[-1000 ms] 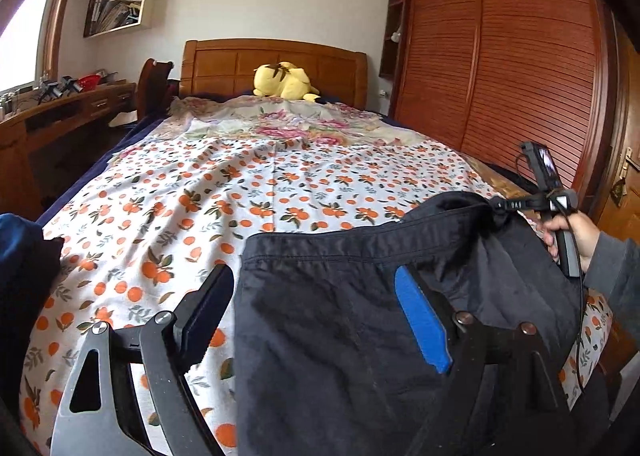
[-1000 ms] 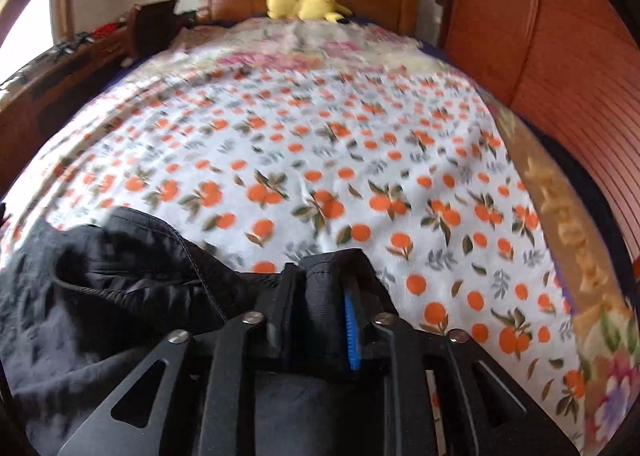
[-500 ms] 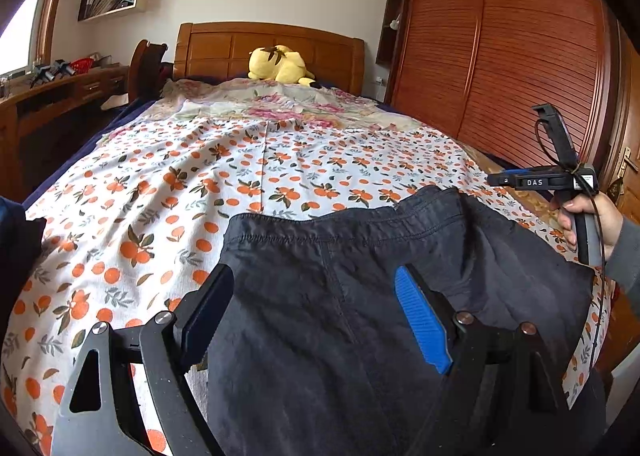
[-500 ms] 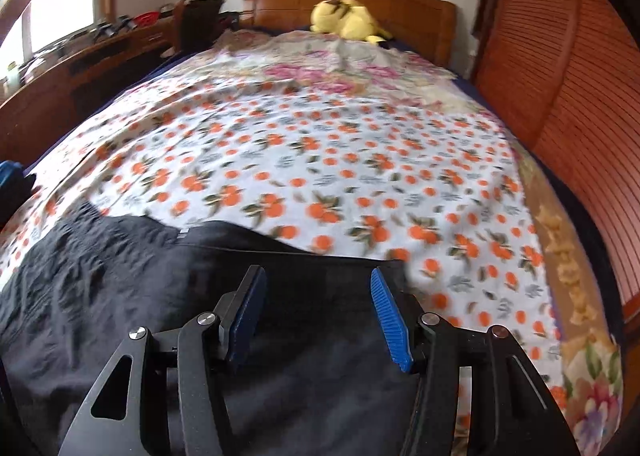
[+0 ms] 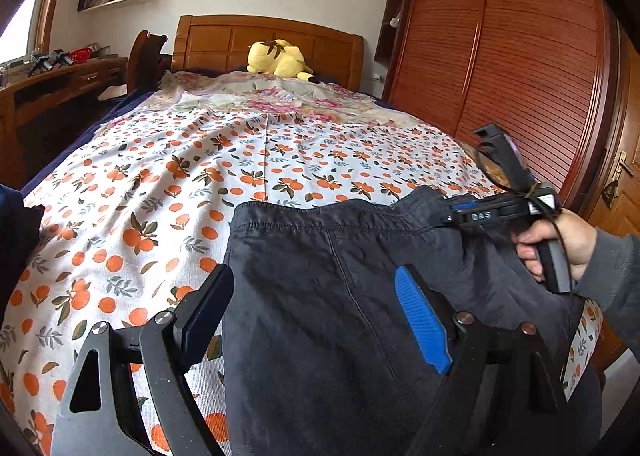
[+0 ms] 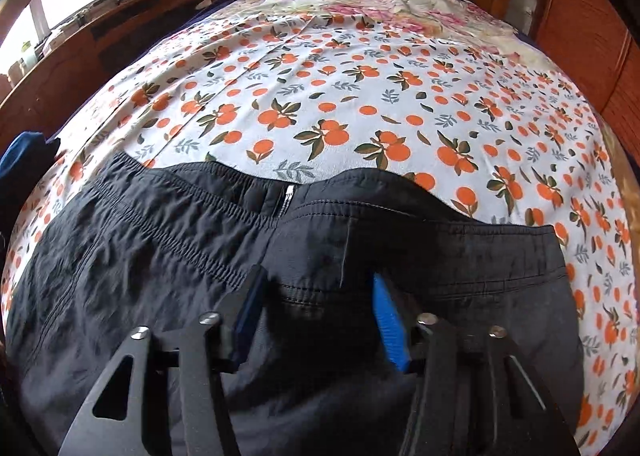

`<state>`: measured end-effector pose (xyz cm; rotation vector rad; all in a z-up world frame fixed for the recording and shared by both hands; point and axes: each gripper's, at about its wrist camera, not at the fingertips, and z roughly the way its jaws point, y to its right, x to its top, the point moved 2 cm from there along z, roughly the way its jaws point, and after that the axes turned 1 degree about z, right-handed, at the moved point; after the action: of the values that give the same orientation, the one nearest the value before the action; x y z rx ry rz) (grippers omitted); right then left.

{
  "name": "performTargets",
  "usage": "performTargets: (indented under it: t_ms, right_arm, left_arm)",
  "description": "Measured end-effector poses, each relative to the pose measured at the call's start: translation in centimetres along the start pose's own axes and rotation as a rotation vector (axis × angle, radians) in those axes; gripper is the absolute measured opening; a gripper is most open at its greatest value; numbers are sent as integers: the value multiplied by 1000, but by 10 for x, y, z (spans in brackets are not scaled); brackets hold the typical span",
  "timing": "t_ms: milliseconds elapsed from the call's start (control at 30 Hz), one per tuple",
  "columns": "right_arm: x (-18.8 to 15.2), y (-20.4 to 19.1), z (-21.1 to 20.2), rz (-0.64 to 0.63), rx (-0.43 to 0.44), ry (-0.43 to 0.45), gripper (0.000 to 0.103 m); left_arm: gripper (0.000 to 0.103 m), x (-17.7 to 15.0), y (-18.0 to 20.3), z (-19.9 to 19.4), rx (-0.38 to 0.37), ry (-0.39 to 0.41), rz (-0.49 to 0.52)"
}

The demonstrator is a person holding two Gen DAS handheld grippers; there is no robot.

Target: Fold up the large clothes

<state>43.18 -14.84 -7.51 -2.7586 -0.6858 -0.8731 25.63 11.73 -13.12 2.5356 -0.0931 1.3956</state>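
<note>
Dark navy trousers (image 5: 320, 296) lie on the near end of the bed, waistband toward the headboard; in the right wrist view they (image 6: 160, 256) show the elastic waist and zip. My left gripper (image 5: 316, 296) is open, its jaws wide over the trousers' left part. My right gripper (image 6: 316, 296) is open just above the waistband area, nothing between the jaws. In the left wrist view the right gripper (image 5: 452, 212) hovers at the trousers' far right corner, held by a hand.
The bed (image 5: 200, 160) has an orange-print sheet and a floral blanket further back. A yellow plush toy (image 5: 276, 58) sits at the headboard. A wooden wardrobe (image 5: 520, 56) stands right, a desk (image 5: 52, 84) left. A dark blue garment (image 6: 20, 152) lies at the left edge.
The right gripper let go of the trousers' corner and opened. The trousers dropped flat onto the bed. The left gripper stayed open above them.
</note>
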Motion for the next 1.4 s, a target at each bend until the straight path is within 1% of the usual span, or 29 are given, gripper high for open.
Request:
performTargets:
  t_ms: [100, 167, 200, 333, 467, 600, 667, 733, 767, 833, 967, 1100, 1167, 1333, 1367, 1400]
  right_arm:
    - [5, -2, 13, -22, 16, -3, 41]
    - [7, 1, 18, -29, 14, -6, 41]
    - [6, -4, 17, -33, 7, -4, 40]
    - [14, -16, 39, -73, -28, 4, 38]
    - [16, -18, 40, -78, -32, 8, 38]
    - [18, -12, 26, -37, -4, 6, 46]
    - [17, -6, 10, -25, 8, 30, 52]
    - [16, 2, -8, -41, 11, 64, 56]
    - [14, 8, -16, -54, -3, 78, 58]
    - [11, 26, -28, -52, -43, 97, 59]
    - [1, 79, -36, 45, -132, 88, 59]
    - [-14, 121, -20, 125, -197, 26, 59]
    - [-18, 134, -7, 154, -210, -10, 59]
    - [-27, 161, 26, 254, -148, -66, 59]
    - [-28, 165, 28, 267, -133, -62, 49]
    - [-28, 165, 29, 262, -115, -52, 20]
  left_arm:
    - [83, -1, -1, 2, -3, -6, -6]
    - [83, -1, -1, 1, -1, -6, -6]
    - [83, 0, 0, 2, 3, -6, -4]
    - [83, 0, 2, 3, 11, -9, 7]
    - [83, -1, 4, 7, 17, -19, 16]
    - [83, 1, 6, 7, 24, -18, 22]
    - [83, 3, 9, 7, 29, -14, 28]
    - [83, 5, 14, 6, 18, -9, 30]
    - [83, 7, 17, 6, 10, -5, 33]
    - [83, 8, 23, 6, -5, -1, 40]
    - [83, 9, 42, 11, -41, -4, 73]
    - [83, 8, 54, 18, -57, -17, 101]
    - [83, 7, 55, 21, -53, -25, 108]
    - [83, 4, 52, 29, -48, -52, 91]
    - [83, 3, 52, 30, -47, -55, 90]
    - [83, 3, 52, 32, -46, -60, 91]
